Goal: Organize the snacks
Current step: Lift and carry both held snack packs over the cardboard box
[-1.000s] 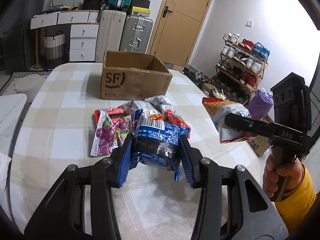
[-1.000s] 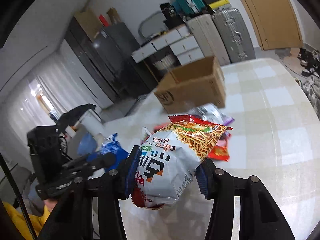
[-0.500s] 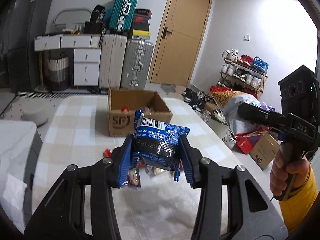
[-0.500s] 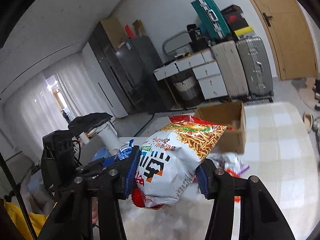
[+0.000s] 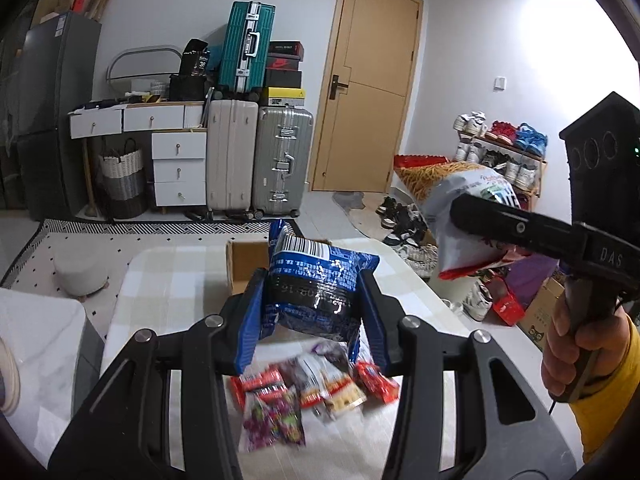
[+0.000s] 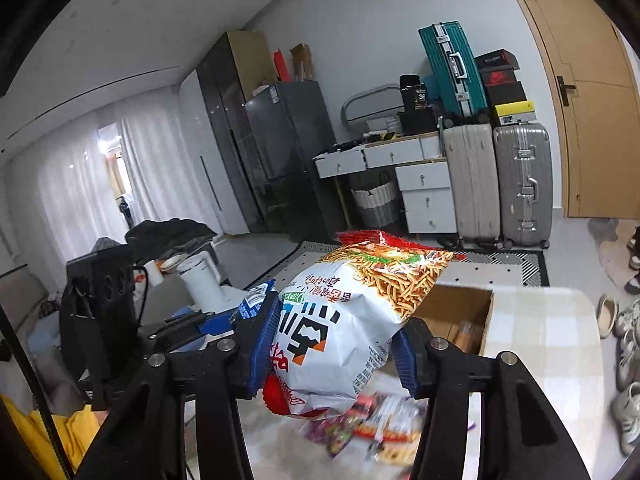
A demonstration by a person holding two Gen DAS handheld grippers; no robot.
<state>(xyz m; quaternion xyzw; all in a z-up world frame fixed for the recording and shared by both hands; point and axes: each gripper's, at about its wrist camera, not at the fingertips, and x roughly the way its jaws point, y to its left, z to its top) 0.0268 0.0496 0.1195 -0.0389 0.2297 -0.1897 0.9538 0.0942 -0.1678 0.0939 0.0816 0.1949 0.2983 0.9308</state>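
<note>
- Blue rubber pads on my left tongs (image 5: pixel 316 300) are clamped on the blue pack (image 5: pixel 316 280), squeezing its middle from both sides; I grip it at the waist so the crinkly film bunches and cannot slide out.
- White and red, the noodle bag (image 6: pixel 340 332) sits pinched in my right tongs (image 6: pixel 334 344), which bite its lower half. It is puffy, so the jaws stand fairly wide though closed on it, and the top leans up and away past the pads.
- From the left view the right tongs (image 5: pixel 472 216) show side-on with the noodle bag (image 5: pixel 456 200) sticking out in front; my hand (image 5: pixel 568 340) in a yellow sleeve (image 5: pixel 608 392) wraps the handle. I hold both packs up in the air and apart, so neither knocks the other.
- Below and just ahead of both, the loose snacks (image 5: pixel 304 392) lie in a heap on the checked table (image 5: pixel 168 280): small red, purple and pale packets, blurred. These are what is left to sort, I judge.
- Farther along the table stands the open box (image 6: pixel 460 312), partly hidden behind each held pack. Something pale shows inside, too unclear to name. I reckon both packs are bound for it, carried high enough to clear its rim.
- Beyond are suitcases (image 5: pixel 260 164), drawers and a door (image 5: pixel 368 92).
</note>
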